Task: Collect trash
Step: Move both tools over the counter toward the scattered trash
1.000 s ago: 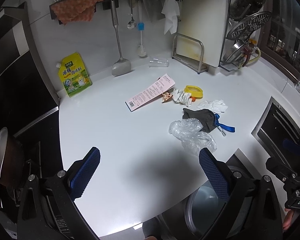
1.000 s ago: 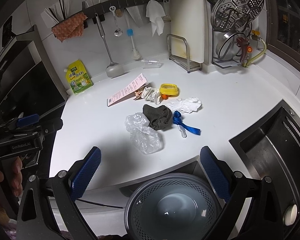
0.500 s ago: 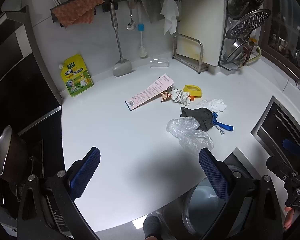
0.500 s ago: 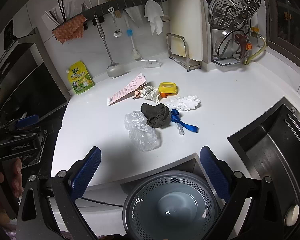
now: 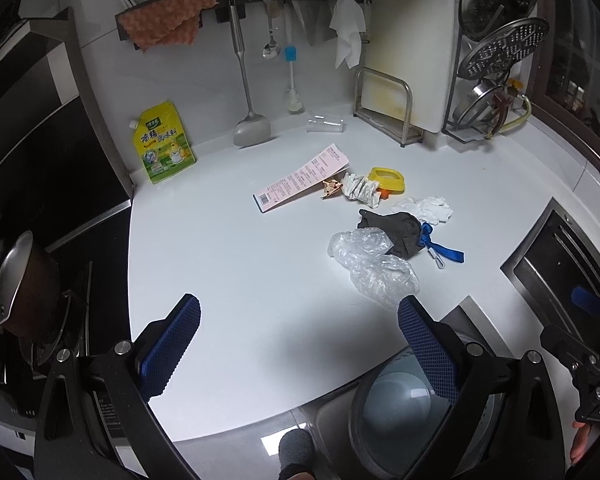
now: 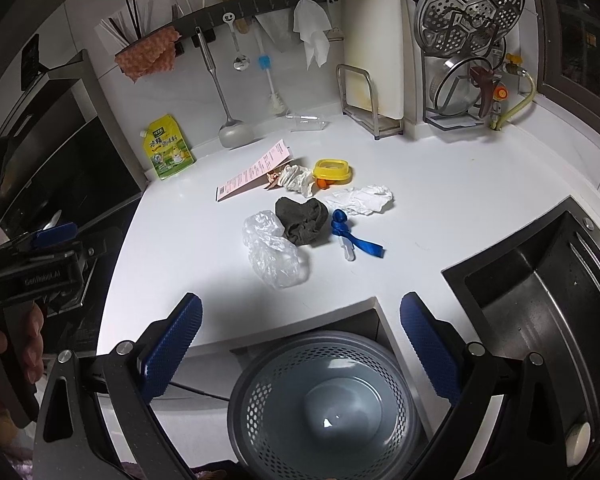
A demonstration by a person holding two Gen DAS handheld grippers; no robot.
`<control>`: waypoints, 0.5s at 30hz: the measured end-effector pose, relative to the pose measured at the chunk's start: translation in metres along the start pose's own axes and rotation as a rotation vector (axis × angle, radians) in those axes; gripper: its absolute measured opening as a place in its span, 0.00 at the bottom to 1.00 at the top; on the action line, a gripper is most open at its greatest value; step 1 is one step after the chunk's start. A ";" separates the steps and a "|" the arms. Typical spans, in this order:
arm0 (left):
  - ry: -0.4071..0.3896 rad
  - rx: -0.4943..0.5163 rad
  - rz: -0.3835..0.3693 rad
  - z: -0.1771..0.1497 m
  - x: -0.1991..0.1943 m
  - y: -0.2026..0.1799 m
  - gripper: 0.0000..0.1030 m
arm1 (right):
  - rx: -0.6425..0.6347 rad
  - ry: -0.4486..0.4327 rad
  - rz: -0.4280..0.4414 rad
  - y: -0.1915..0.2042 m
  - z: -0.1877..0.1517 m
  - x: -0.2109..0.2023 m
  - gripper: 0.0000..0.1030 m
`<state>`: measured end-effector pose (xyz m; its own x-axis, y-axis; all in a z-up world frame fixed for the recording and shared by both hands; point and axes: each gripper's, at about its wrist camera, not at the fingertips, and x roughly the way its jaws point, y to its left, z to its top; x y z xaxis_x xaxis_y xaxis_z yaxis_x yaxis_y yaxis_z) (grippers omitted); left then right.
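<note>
Half-hidden bin (image 5: pixel 400 412) behind left gripper (image 5: pixel 300 344)

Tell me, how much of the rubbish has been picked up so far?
None, it seems. The bin below the counter edge looks empty. Both grippers, left and right, are open and hold nothing. Left on the counter: plastic bag, dark cloth, blue strap, white tissue, pink slip, crumpled wrappers and yellow lid.

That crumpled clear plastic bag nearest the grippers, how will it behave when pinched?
The clear plastic bag looks thin and crinkled, so probably very light and floppy. Its glossy film may slip between the pads. It touches the dark cloth, which might drag along.
</note>
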<state>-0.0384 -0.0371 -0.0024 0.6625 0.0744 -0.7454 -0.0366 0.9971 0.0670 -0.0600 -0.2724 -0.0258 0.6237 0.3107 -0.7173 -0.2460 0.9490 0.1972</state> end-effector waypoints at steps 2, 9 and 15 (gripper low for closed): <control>0.002 -0.003 0.005 -0.001 -0.001 -0.004 0.94 | -0.007 -0.002 -0.005 -0.003 -0.002 -0.002 0.92; 0.010 -0.002 0.002 -0.006 -0.003 -0.015 0.94 | 0.014 0.008 0.009 -0.013 -0.006 -0.003 0.92; 0.033 -0.004 -0.009 -0.006 0.008 -0.010 0.94 | 0.029 0.022 0.010 -0.011 -0.004 0.006 0.92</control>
<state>-0.0368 -0.0460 -0.0131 0.6380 0.0655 -0.7672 -0.0337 0.9978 0.0572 -0.0561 -0.2811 -0.0352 0.6051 0.3191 -0.7294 -0.2300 0.9472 0.2236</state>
